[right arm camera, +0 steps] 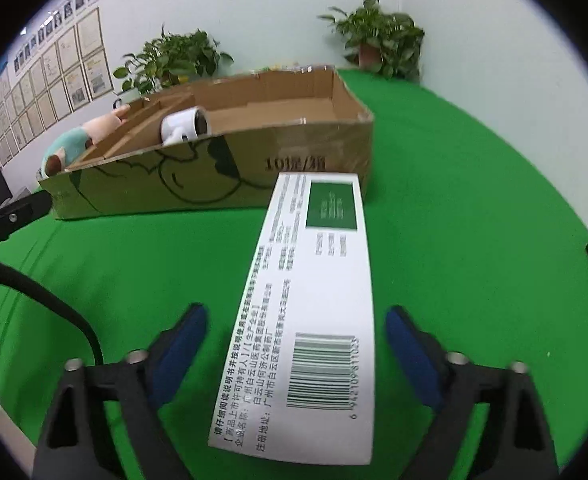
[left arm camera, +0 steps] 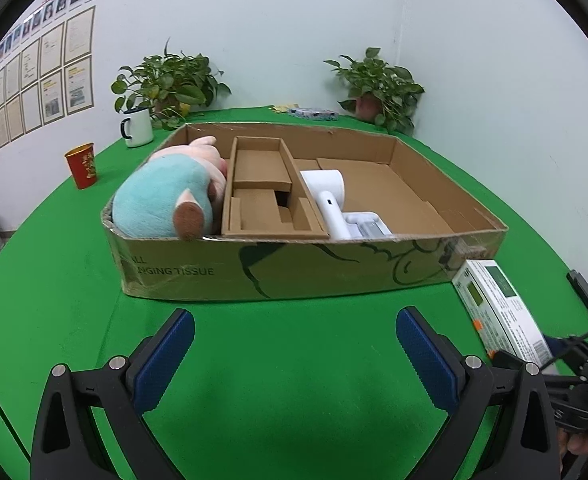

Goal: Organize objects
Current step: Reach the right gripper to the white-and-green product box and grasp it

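A shallow cardboard box (left arm camera: 254, 272) sits on the green table. It holds a plush pig (left arm camera: 166, 196) at its left end, a cardboard insert (left arm camera: 266, 192) in the middle and a white hair dryer (left arm camera: 333, 200). My left gripper (left arm camera: 294, 340) is open and empty in front of the box. A white medicine box (right arm camera: 313, 300) with a green label and a barcode lies on the table by the cardboard box's right corner (right arm camera: 349, 148). My right gripper (right arm camera: 295, 336) is open, with its fingers on either side of the medicine box's near end, apart from it. The medicine box also shows in the left wrist view (left arm camera: 497, 312).
A red cup (left arm camera: 82, 164) and a white mug (left arm camera: 138, 126) stand at the table's left back. Two potted plants (left arm camera: 170, 84) (left arm camera: 377, 88) stand against the back wall. Small packets (left arm camera: 313, 112) lie at the far edge.
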The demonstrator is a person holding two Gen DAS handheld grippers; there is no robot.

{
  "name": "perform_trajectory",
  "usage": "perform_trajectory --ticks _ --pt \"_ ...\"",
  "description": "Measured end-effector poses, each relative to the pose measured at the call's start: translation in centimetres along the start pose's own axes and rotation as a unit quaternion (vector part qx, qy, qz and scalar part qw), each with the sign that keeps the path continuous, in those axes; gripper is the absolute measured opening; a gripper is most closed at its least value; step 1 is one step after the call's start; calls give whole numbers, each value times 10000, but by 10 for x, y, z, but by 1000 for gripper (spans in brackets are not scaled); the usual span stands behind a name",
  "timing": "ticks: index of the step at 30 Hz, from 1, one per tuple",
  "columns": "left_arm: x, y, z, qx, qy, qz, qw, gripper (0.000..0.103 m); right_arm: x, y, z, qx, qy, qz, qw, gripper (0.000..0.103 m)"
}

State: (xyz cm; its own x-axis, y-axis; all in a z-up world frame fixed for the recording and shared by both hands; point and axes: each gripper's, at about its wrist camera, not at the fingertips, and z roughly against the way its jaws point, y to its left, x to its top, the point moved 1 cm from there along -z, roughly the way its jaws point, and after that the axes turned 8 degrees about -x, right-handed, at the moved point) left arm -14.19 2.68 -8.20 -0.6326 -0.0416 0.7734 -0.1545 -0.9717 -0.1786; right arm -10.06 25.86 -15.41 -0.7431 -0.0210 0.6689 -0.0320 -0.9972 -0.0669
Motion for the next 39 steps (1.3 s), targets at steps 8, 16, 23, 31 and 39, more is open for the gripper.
perform_trajectory --ticks 8,16,23,31,39 --pt "-4 8 -3 -148 135 33 9998 102 -8 32 20 502 -129 393 9979 62" --pt "-8 2 -16 -650 485 78 9967 102 -9 47 34 1136 9 432 9926 85" --pt "-8 -10 -40 -1275 891 278 9874 102 -6 40 26 1132 245 260 9929 88" --pt "-9 -23 -69 -1958 1411 671 9681 102 -7 53 22 1016 280 554 9929 88" --pt "-12 -24 -78 -2034 1488 798 9644 101 -6 59 20 1003 211 652 9926 88"
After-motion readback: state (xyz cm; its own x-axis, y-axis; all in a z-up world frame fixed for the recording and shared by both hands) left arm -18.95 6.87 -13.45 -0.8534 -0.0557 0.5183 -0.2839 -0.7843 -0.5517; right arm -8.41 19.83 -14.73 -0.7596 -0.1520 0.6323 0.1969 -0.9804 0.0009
